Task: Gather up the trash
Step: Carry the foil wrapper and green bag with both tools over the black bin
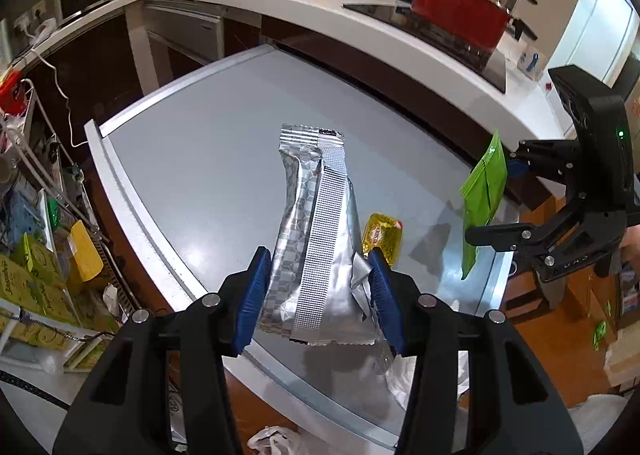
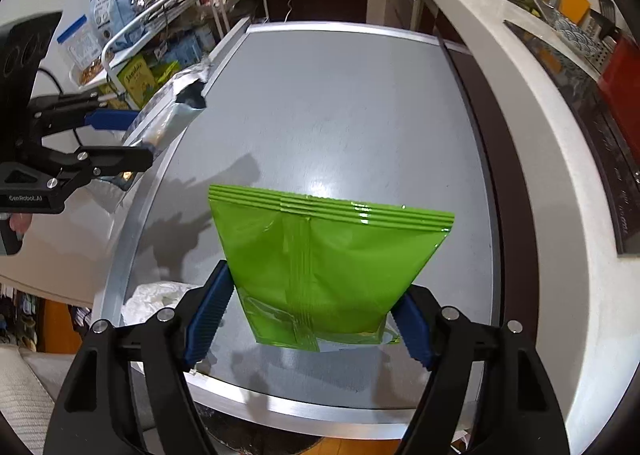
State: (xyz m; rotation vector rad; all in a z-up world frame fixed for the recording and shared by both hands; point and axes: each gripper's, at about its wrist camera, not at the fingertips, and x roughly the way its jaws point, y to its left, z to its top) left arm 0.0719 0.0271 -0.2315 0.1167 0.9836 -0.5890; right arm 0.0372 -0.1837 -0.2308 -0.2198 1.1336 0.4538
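I had both grippers loaded w/ trash, lifted clear of the grey bench. The left gripper had its jaws about half open, clamped on the near end of a silver foil wrapper, which stuck out twd the far side. The right gripper had wider jaws pinching the near end of a green pouch, slightly tighter than needed. A gold foil packet lay on the bench just right of the silver wrapper, not collected yet. Judgement: carry both to the bin w/o squeezing harder, foil slips easily; then come back for the gold one. Both wrists were pitched steeply down, side by side, right gripper well right of left.
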